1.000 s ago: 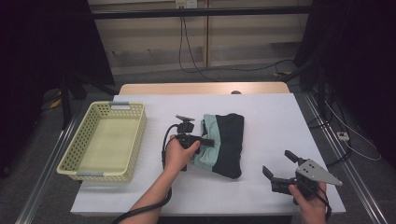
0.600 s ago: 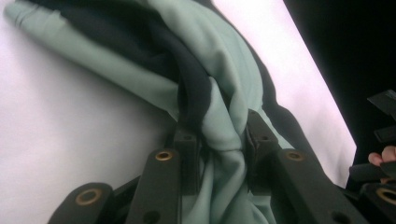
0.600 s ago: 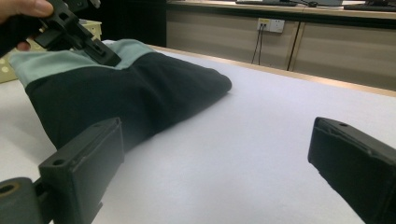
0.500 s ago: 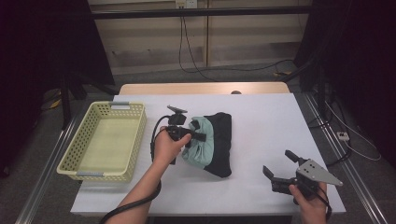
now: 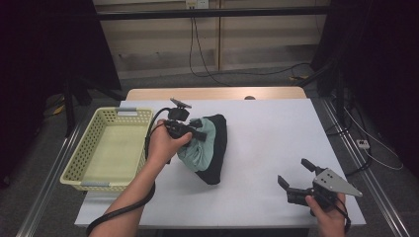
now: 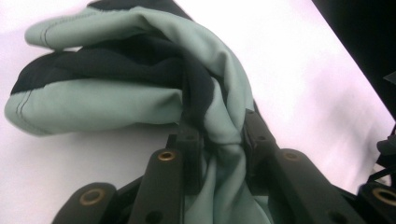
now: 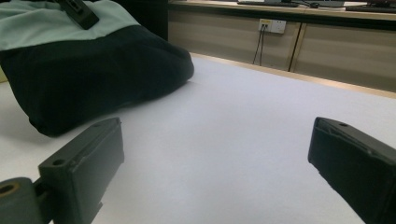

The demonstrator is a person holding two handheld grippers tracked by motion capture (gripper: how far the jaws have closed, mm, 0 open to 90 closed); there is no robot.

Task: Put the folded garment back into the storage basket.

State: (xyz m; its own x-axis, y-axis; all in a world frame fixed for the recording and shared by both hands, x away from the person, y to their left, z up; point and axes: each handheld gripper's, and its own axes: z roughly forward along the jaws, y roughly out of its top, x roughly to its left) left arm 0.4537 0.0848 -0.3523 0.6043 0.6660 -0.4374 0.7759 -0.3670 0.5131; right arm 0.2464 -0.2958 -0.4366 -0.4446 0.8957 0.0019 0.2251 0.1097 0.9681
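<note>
A folded garment (image 5: 207,145), pale green and black, lies on the white table (image 5: 276,133) left of centre. My left gripper (image 5: 197,134) is shut on a bunch of its green cloth (image 6: 219,140), with the fabric pinched between the two black jaws and a fold lifted off the table. The garment's black bulk (image 7: 93,74) lies at the upper left of the right gripper view. My right gripper (image 5: 295,174) is held low near the table's front right, open, with nothing between its jaws.
A pale yellow mesh basket (image 5: 89,153) stands at the table's left edge, just left of my left hand. White tabletop stretches between the garment and my right gripper. Cables hang along a wall (image 5: 197,44) behind the table.
My left gripper has dragged the garment leftward toward the basket, bunching and lifting its green side. The right gripper has stayed in place, open.
</note>
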